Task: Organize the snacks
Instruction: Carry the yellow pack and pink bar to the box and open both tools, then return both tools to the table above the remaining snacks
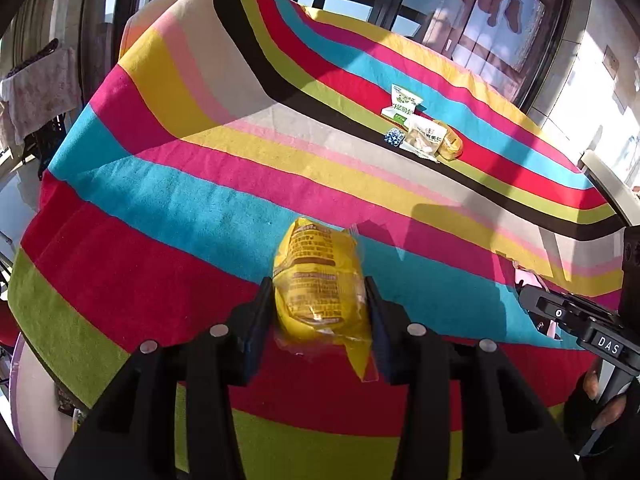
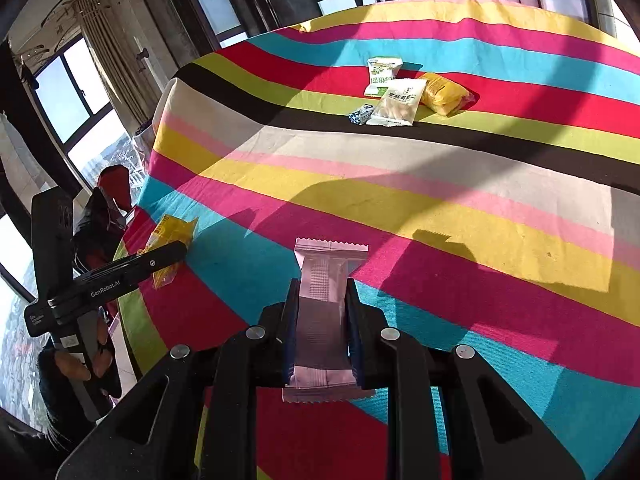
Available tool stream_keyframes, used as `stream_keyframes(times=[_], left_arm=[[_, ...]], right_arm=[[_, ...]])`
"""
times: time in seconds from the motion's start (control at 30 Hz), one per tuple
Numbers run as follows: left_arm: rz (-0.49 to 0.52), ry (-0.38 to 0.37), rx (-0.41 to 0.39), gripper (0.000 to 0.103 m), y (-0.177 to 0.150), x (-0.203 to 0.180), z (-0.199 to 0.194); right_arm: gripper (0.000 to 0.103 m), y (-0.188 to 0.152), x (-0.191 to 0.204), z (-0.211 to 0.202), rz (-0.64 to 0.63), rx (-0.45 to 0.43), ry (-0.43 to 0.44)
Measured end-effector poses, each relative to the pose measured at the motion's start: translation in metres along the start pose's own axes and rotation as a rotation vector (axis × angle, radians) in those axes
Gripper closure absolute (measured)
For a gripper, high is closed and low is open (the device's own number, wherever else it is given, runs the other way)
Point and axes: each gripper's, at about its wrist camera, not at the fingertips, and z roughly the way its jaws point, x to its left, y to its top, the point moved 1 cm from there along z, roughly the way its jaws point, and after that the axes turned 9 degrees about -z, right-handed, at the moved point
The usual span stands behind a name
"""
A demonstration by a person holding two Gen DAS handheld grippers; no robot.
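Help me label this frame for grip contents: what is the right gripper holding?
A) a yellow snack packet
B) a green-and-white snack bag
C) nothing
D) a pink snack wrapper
D: in the right wrist view the right gripper is clamped on a pink snack wrapper with serrated ends, while the yellow snack packet sits in the left gripper.

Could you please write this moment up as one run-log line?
left gripper: shut on yellow packet | right gripper: shut on pink packet | snack pile: far side of striped cloth
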Motion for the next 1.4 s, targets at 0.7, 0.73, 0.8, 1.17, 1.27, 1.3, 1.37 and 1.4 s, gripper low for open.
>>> stream_keyframes(times=[0.7,0.73,0.8,1.17,1.27,1.3,1.37,1.4], left_arm=[[-0.11,-0.011,-0.051,0.059,-0.022,0.07,-0.056],[-0.115,-0.01,-0.052,0.059,-0.023,0.074,-0.059],[-0.123,0.001,-0.056,0.059,-0.027,0.082,-0.067],[-0.249,0.138,-0.015,0.059,-0.064,0.154,-0.101],[-0.296,0.228,0.026,0.055,-0.075,0.178,-0.1],[-0.318,0.262,0.034,0.05,-0.077,0.185,-0.1],[-0.364,0.359,0.015,0.014,-0.078,0.197,-0.104],[-0.383,0.392,-0.017,0.011,-0.077,0.2,-0.11]], right_arm=[[0.08,0.002,0.097,0.028,-0.149,0.043,0.168],[0.08,0.002,0.104,0.029,-0.161,0.045,0.19],[0.08,0.001,0.122,0.033,-0.192,0.055,0.229],[0.08,-0.029,0.23,0.057,-0.446,0.16,0.4],[0.077,-0.043,0.257,0.069,-0.512,0.202,0.443],[0.077,-0.046,0.263,0.072,-0.527,0.214,0.452],[0.075,-0.051,0.269,0.075,-0.54,0.232,0.46],[0.068,-0.05,0.268,0.074,-0.535,0.226,0.462]])
